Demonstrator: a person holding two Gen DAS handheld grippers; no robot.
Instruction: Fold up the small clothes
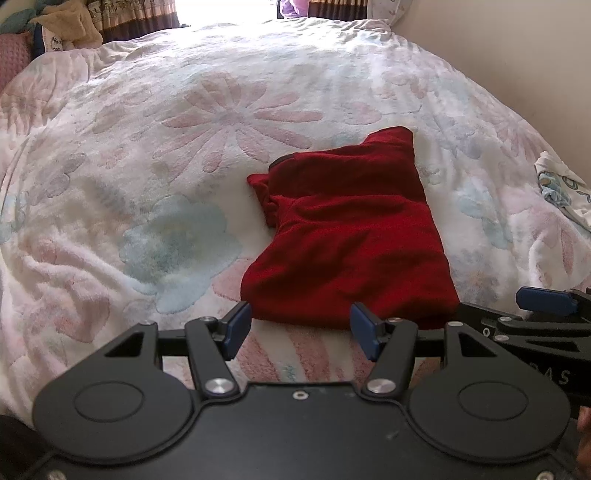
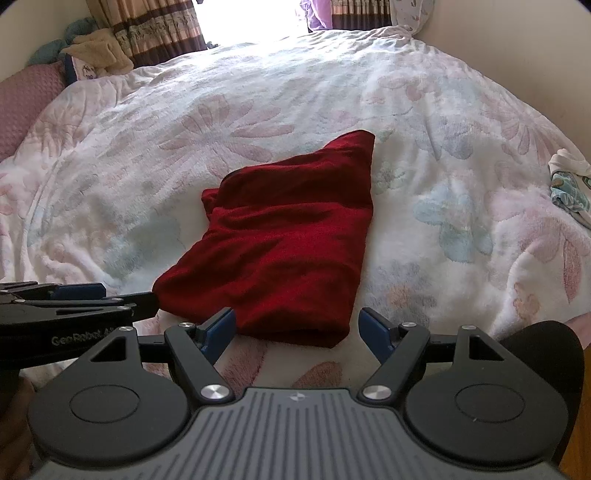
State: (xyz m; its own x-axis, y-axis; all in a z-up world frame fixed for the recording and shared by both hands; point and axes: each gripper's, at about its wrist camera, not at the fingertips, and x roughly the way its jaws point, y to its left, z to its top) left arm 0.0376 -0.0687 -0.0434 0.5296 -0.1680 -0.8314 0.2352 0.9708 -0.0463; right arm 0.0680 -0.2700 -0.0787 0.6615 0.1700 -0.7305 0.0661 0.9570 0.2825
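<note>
A dark red garment [image 1: 347, 236] lies partly folded on the floral bedspread [image 1: 184, 147], a sleeve bunched at its left side. It also shows in the right wrist view [image 2: 280, 251]. My left gripper [image 1: 301, 330] is open and empty, just in front of the garment's near hem. My right gripper [image 2: 299, 332] is open and empty, its fingers straddling the near right corner of the hem. Each gripper shows at the edge of the other's view: the right one [image 1: 543, 301] and the left one [image 2: 77, 291].
A patterned white and teal cloth [image 1: 561, 192] lies at the bed's right edge, also in the right wrist view [image 2: 569, 188]. Pillows and a beige cushion [image 1: 74, 26] sit at the far left by the curtains. A wall runs along the right.
</note>
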